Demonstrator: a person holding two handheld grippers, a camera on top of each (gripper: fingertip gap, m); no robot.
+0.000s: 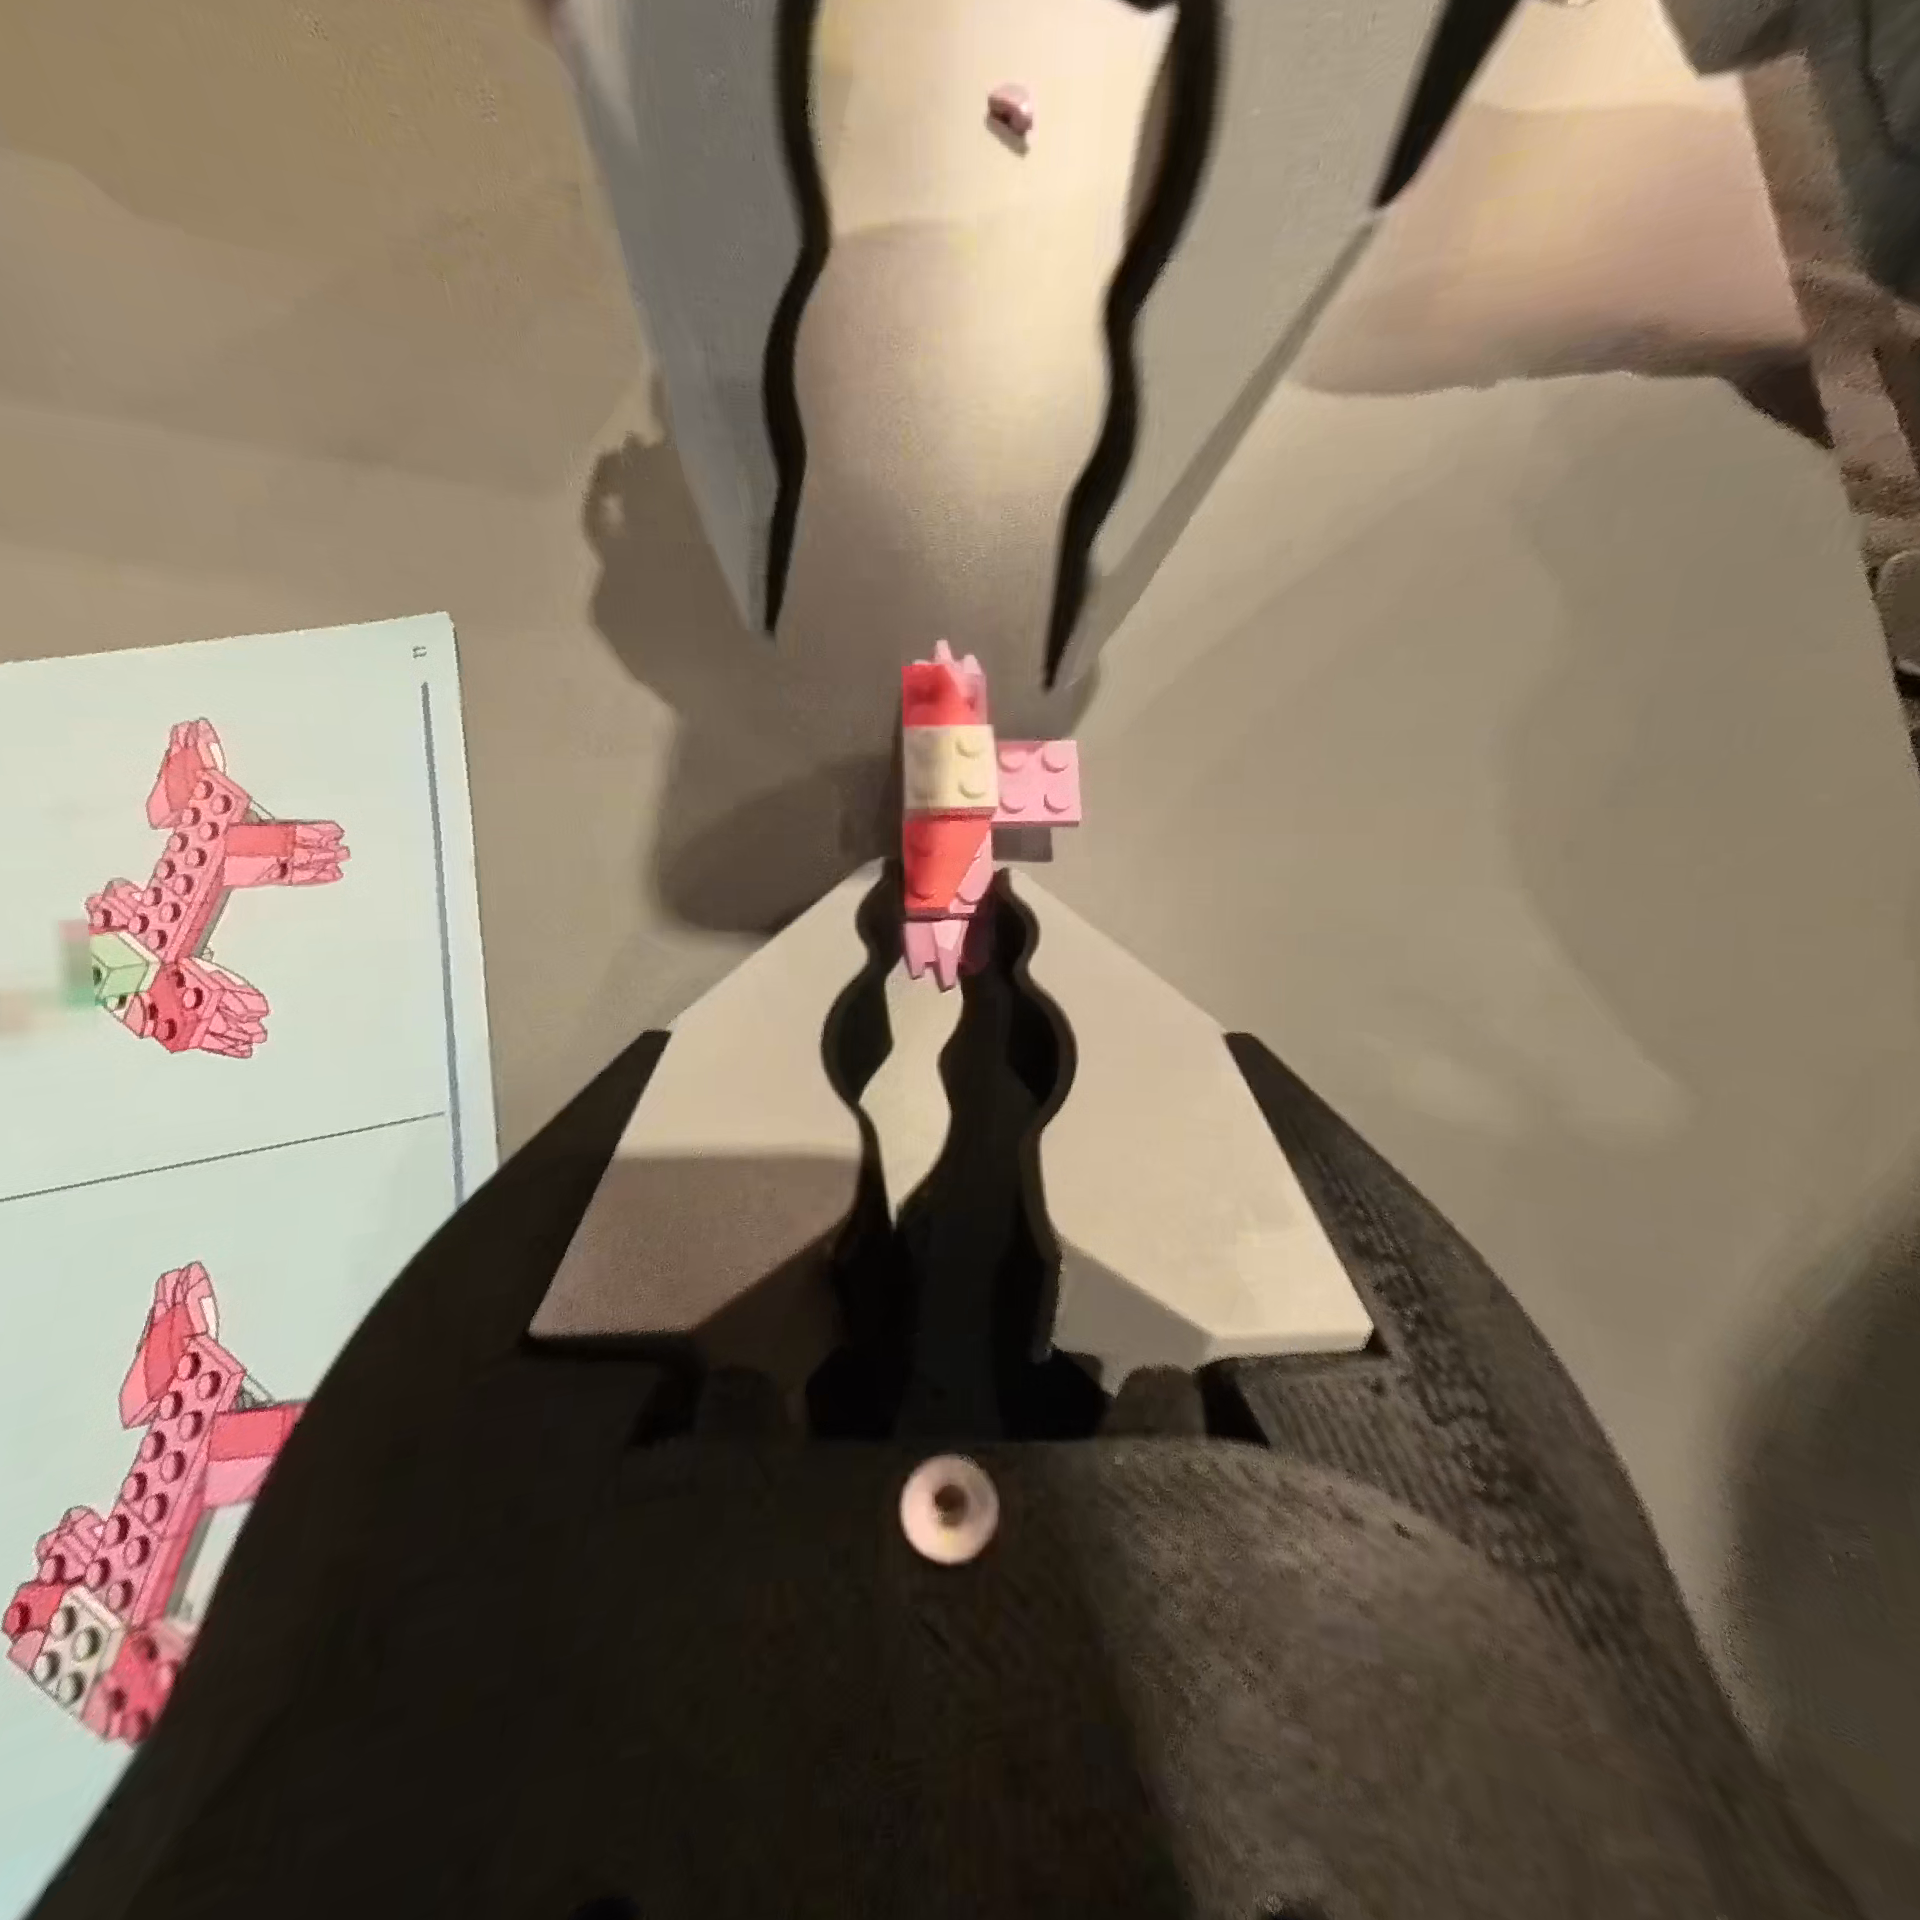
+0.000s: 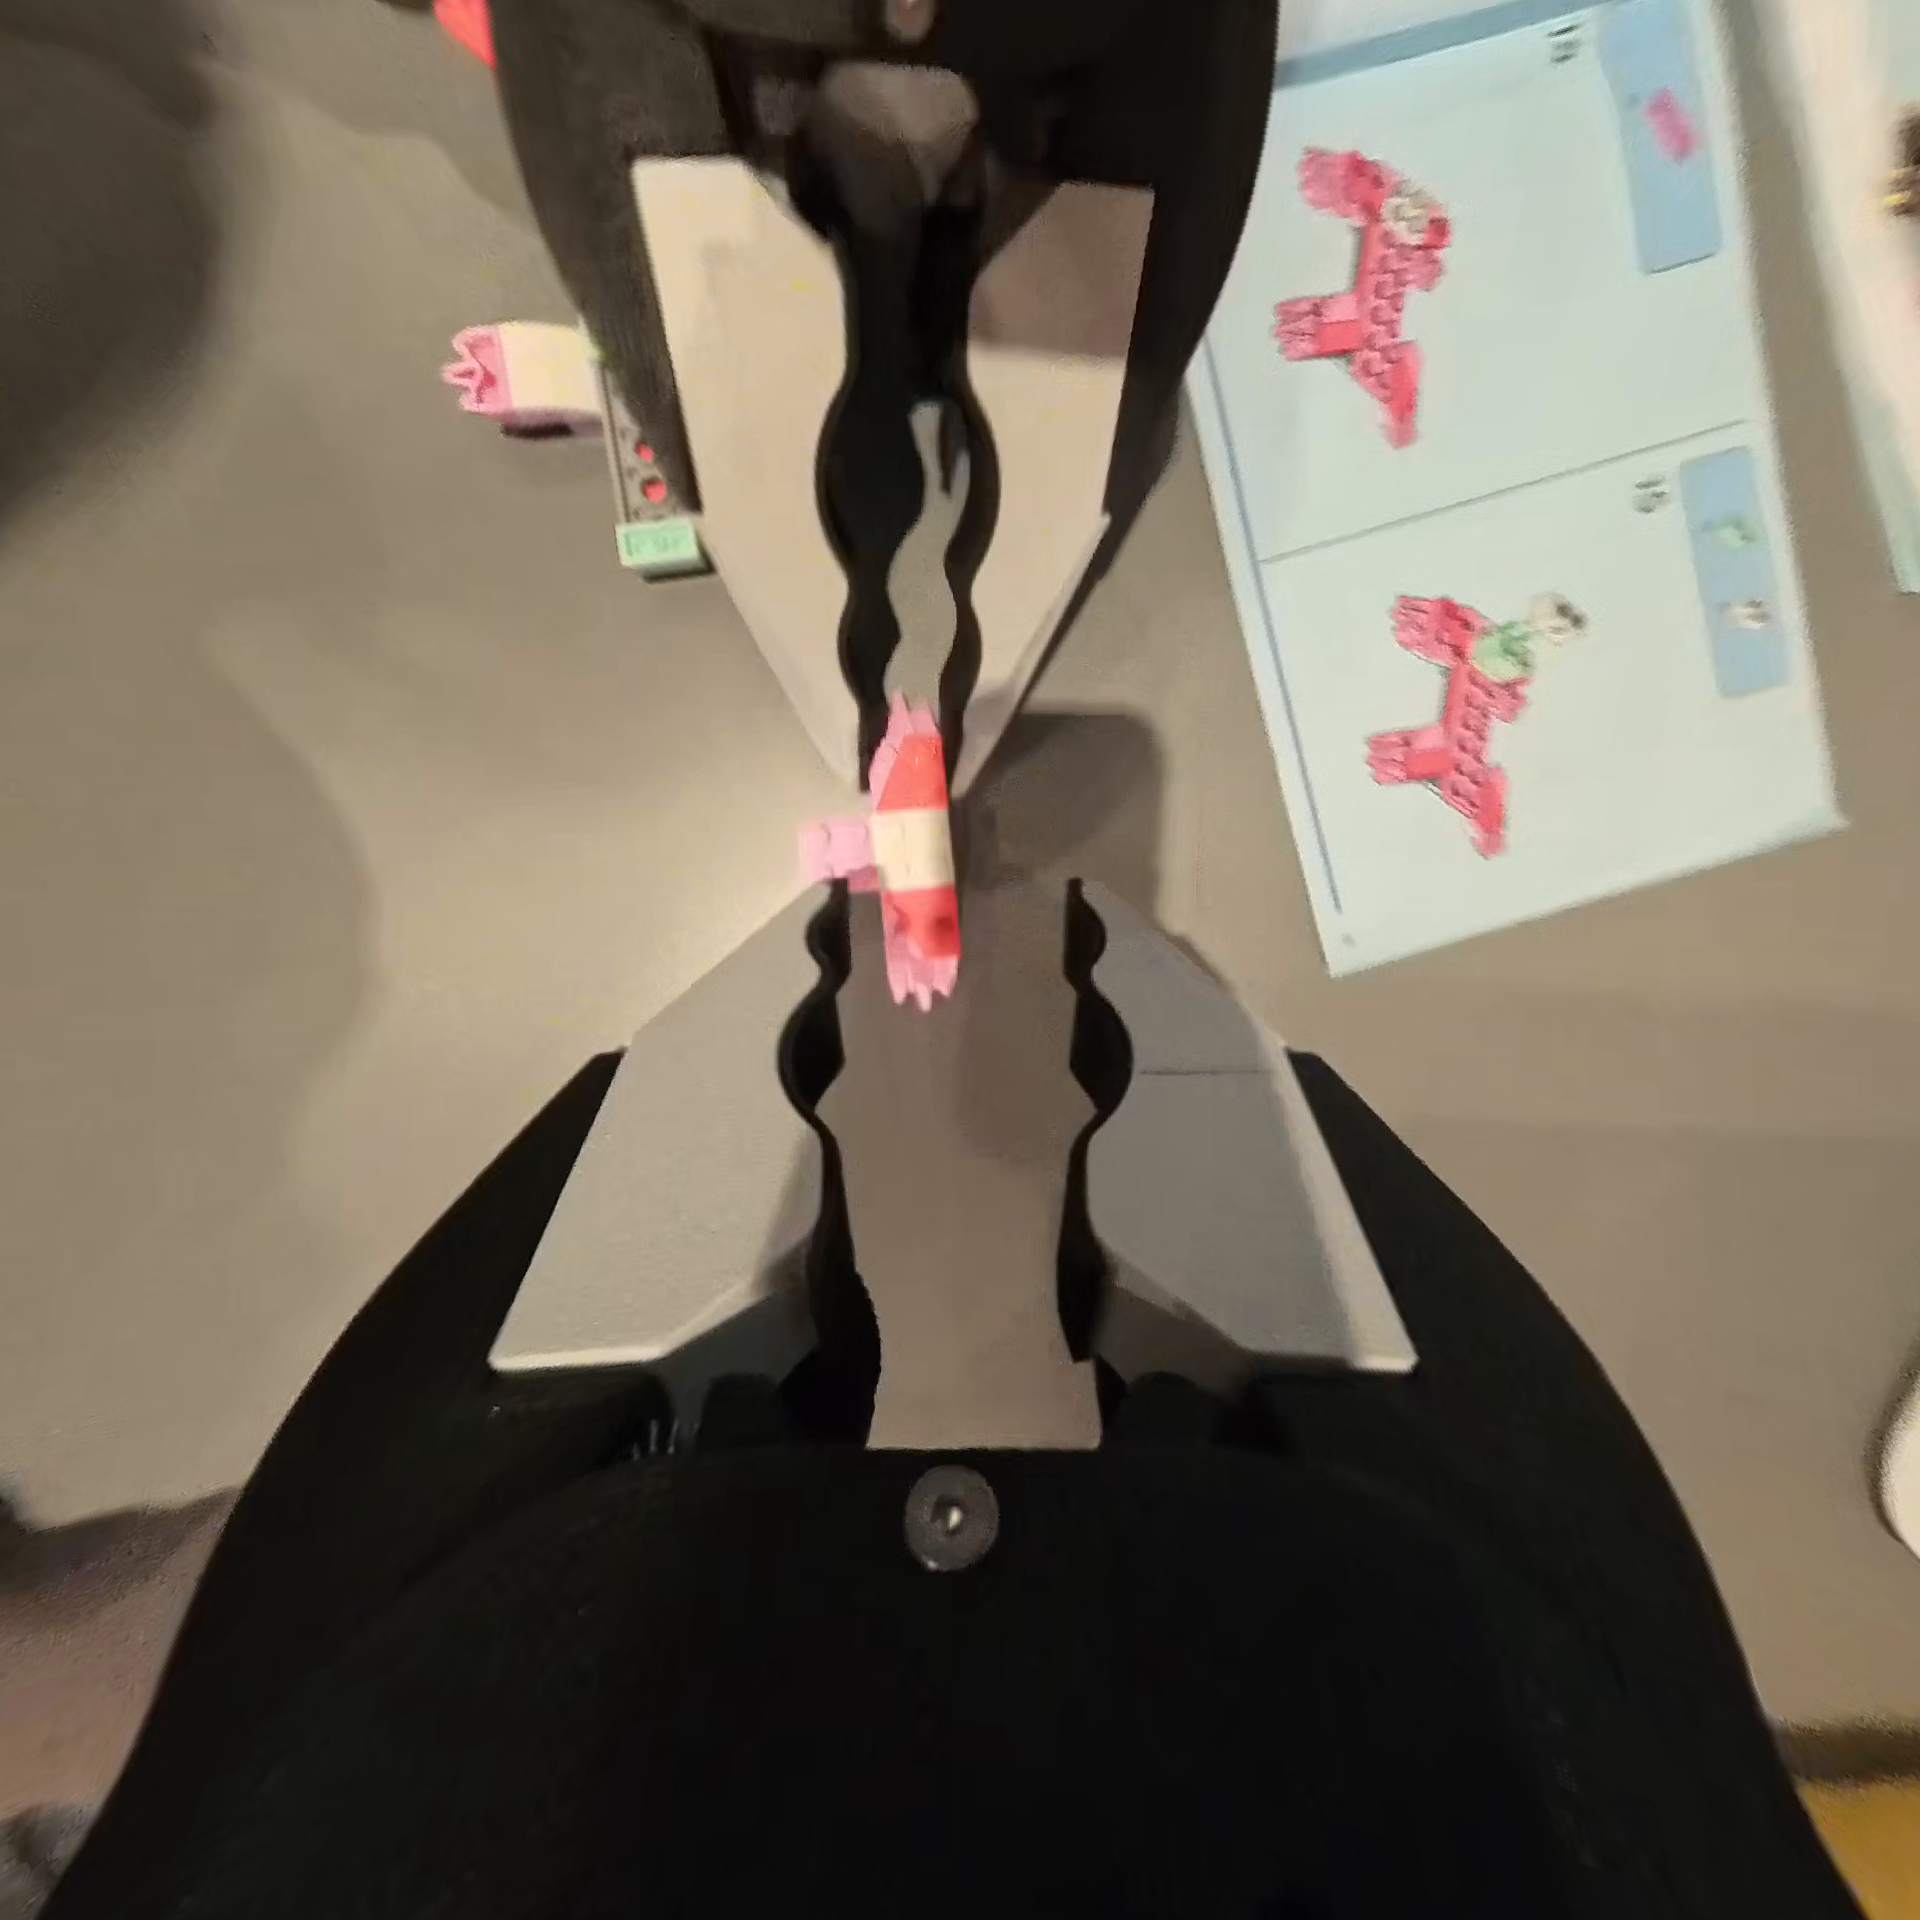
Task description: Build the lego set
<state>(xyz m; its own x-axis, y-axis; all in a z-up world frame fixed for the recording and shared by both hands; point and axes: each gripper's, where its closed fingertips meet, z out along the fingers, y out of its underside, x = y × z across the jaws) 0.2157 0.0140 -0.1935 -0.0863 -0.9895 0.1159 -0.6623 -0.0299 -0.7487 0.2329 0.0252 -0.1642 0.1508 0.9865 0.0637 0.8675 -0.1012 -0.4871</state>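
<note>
A small lego assembly [image 1: 940, 800] of red, white and pink bricks with spiky pink ends has a pink plate sticking out to one side. My left gripper [image 1: 940, 909] is shut on its near spiky end. It also shows in the right wrist view [image 2: 914, 842], held by the left gripper [image 2: 914, 727] that reaches in from the top. My right gripper [image 2: 956, 899] is open, with its jaws on either side of the assembly's free spiky end and not touching it. In the left wrist view the right gripper [image 1: 909, 649] comes down from the top.
An open instruction booklet [image 1: 229, 935] lies on the grey table; it also shows in the right wrist view [image 2: 1507, 468]. A pink and white lego piece [image 2: 520, 390], a green brick [image 2: 660, 545] and a dark piece with red studs [image 2: 644, 468] lie beside the left gripper. A small pink brick [image 1: 1010, 109] lies farther off. The tips of both grippers are at nearly the same place.
</note>
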